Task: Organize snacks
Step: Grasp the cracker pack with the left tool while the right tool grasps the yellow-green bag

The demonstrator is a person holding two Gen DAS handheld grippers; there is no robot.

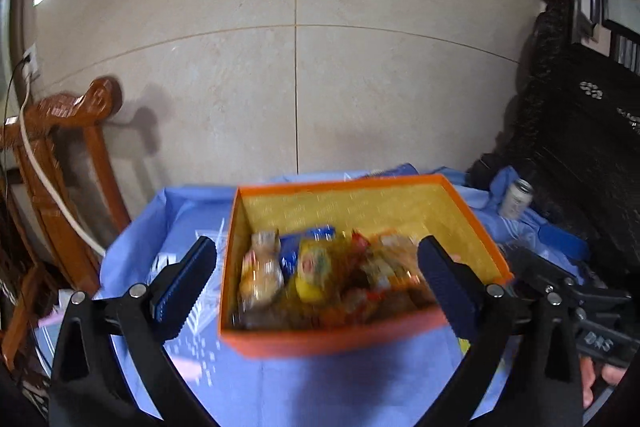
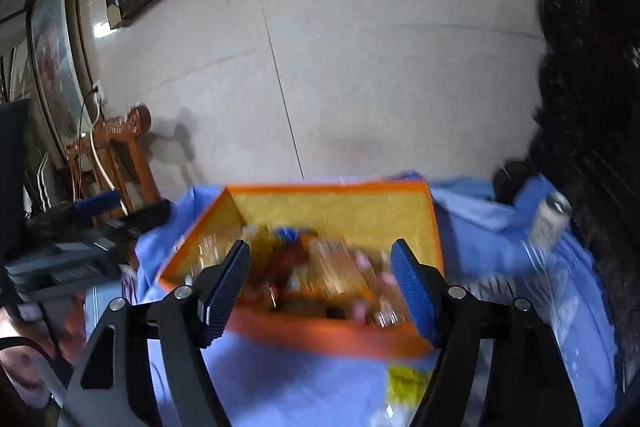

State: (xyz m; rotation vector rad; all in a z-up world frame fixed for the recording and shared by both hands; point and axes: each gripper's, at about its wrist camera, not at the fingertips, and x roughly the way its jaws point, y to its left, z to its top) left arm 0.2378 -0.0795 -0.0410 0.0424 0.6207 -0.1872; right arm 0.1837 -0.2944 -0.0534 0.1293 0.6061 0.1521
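Observation:
An orange box [image 1: 332,341] with a yellow lining stands on the blue-covered table [image 1: 304,387] and holds several snack packets [image 1: 316,271]. My left gripper [image 1: 318,279] is open and empty, above the box's near side. In the right wrist view the same box [image 2: 320,333] holds blurred snack packets [image 2: 332,275]. My right gripper [image 2: 320,287] is open and empty above the box's near edge. A yellow snack packet [image 2: 406,385] lies on the cloth just in front of the box. The other gripper shows at the right edge of the left wrist view [image 1: 576,299].
A white can [image 1: 516,199] stands at the table's back right, seen also in the right wrist view [image 2: 552,221]. A carved wooden chair [image 1: 60,163] is at the left. A tiled wall [image 1: 296,67] is behind. Dark furniture [image 1: 580,131] is on the right.

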